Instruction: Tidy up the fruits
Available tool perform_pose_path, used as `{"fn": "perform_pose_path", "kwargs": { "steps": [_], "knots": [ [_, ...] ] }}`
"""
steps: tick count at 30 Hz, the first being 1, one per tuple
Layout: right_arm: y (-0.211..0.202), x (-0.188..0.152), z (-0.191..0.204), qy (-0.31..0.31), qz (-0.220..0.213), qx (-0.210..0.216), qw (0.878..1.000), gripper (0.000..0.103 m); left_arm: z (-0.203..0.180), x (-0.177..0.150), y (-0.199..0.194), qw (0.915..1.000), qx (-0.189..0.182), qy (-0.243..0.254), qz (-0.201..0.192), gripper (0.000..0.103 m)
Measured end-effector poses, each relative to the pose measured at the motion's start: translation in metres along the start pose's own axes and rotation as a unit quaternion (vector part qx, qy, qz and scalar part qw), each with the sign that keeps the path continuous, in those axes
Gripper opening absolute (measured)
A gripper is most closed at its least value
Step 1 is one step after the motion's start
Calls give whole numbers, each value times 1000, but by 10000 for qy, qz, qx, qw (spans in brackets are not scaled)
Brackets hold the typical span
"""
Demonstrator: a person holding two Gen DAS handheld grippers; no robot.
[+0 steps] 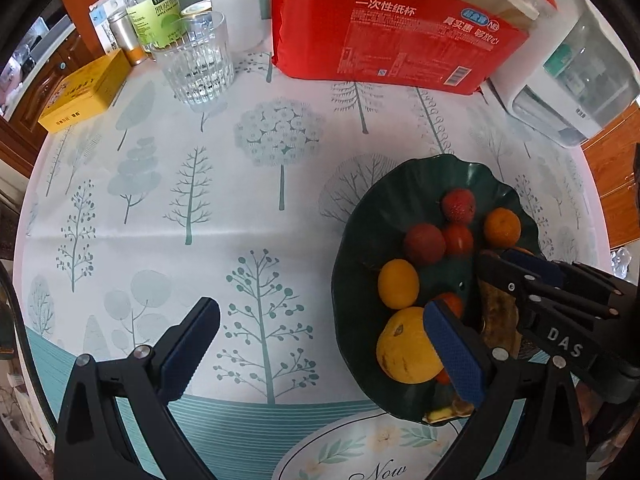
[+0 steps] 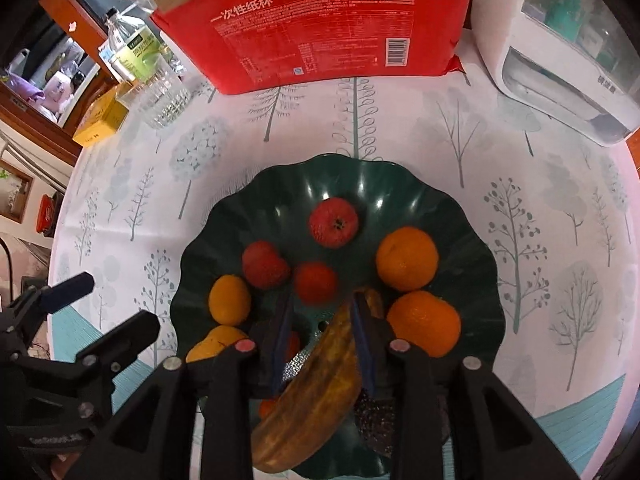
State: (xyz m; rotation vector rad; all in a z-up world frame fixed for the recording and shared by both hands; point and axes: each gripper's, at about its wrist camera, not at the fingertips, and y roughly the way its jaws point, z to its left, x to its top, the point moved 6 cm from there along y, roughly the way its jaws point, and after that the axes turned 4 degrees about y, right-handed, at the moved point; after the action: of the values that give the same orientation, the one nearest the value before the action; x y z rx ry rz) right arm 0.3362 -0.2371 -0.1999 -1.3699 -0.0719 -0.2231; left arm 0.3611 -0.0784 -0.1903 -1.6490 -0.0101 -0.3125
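Right gripper [image 2: 320, 344] pointed steeply down into the near part of the green plate [image 2: 472, 224], its two blue pads straddling a browned, overripe banana [image 2: 316, 396] that lay slantwise across the plate's near side; the jaws stood only slightly parted, and whether the pads pressed on the skin or merely flanked it could not be told. That banana looked soft and bruised, so it would likely dent or split under a hard squeeze; a light hold across the thick middle, where it was widest, seemed the safest place. Left gripper [image 1: 316, 344] hung wide open with nothing between its fingers, one finger over the tablecloth [image 1: 240, 220] and the other over the near-left rim of the plate, in front of a large yellow fruit [image 1: 404, 346]. Round the banana, further in, sat a small yellow-orange fruit [image 2: 229, 300] toward the left rim, two oranges [image 2: 407, 258] toward the right rim, a small red fruit [image 2: 315, 282] near the middle, a rough-skinned red one [image 2: 264, 265] beside it, and a round red one [image 2: 334, 222] toward the far side. These round pieces appeared firm, light and apt to roll, so each would want gripping across its widest part. Beyond the plate, along the table's far edge, stood a red packet [image 2: 320, 28], a drinking glass [image 1: 196, 60] and a white appliance [image 2: 560, 60].
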Motion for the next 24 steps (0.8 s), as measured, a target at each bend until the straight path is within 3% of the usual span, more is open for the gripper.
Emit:
{"fn": "perform_pose_path", "kwargs": {
  "steps": [12, 24],
  "knots": [
    [-25, -10, 2, -57, -287, -46, 9996, 35, -7, -8, -22, 9998, 46, 109, -173, 101],
    [-76, -64, 4, -55, -741, -1, 9972, 35, -15, -54, -79, 9978, 136, 231, -602, 101]
  ]
}}
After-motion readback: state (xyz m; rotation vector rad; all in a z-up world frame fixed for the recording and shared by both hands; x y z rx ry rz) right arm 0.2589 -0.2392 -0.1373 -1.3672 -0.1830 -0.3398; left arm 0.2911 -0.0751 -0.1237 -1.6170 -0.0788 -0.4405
